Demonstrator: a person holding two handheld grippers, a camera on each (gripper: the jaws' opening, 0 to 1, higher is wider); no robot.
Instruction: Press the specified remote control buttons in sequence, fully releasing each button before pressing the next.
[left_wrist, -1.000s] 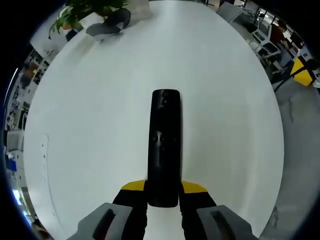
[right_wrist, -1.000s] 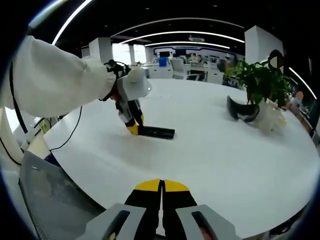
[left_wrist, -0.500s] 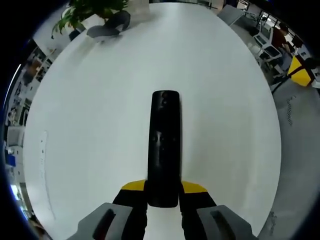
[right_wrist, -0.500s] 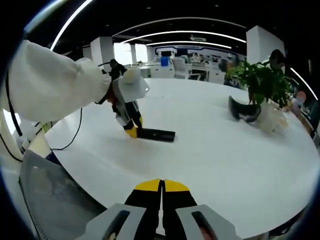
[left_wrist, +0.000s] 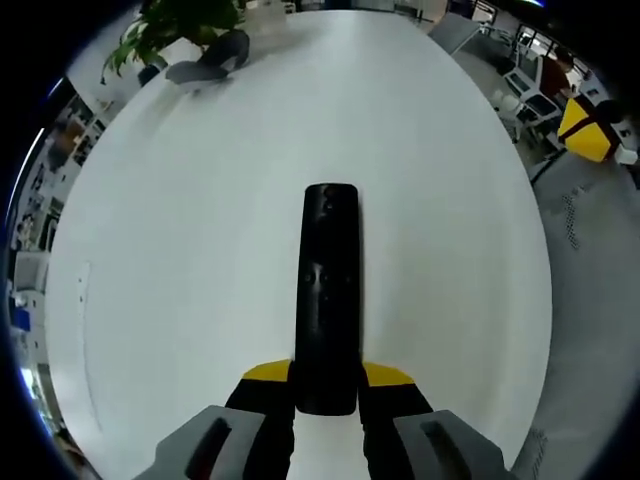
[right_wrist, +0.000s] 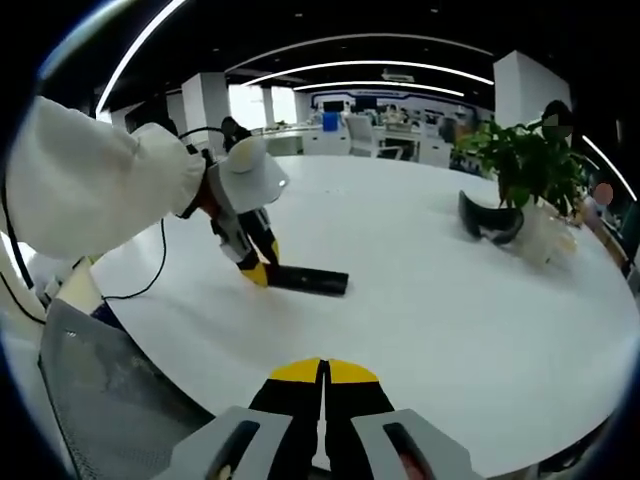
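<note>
A long black remote control lies on the white table, buttons up, pointing away from me. My left gripper is shut on the remote's near end, one yellow-tipped jaw on each side. In the right gripper view the same remote lies at the middle left of the table, with the left gripper clamped on its end and a white sleeve behind it. My right gripper hangs shut over the table's near edge, well short of the remote, with nothing between its jaws.
A potted green plant and a dark curved headset-like object stand at the table's far right; the left gripper view has the plant at top left. A black cable trails off the table's left side. A grey chair back is near.
The left gripper has tilted lower toward the table with the remote still in it, and its view has shifted slightly. The right gripper has not moved.
</note>
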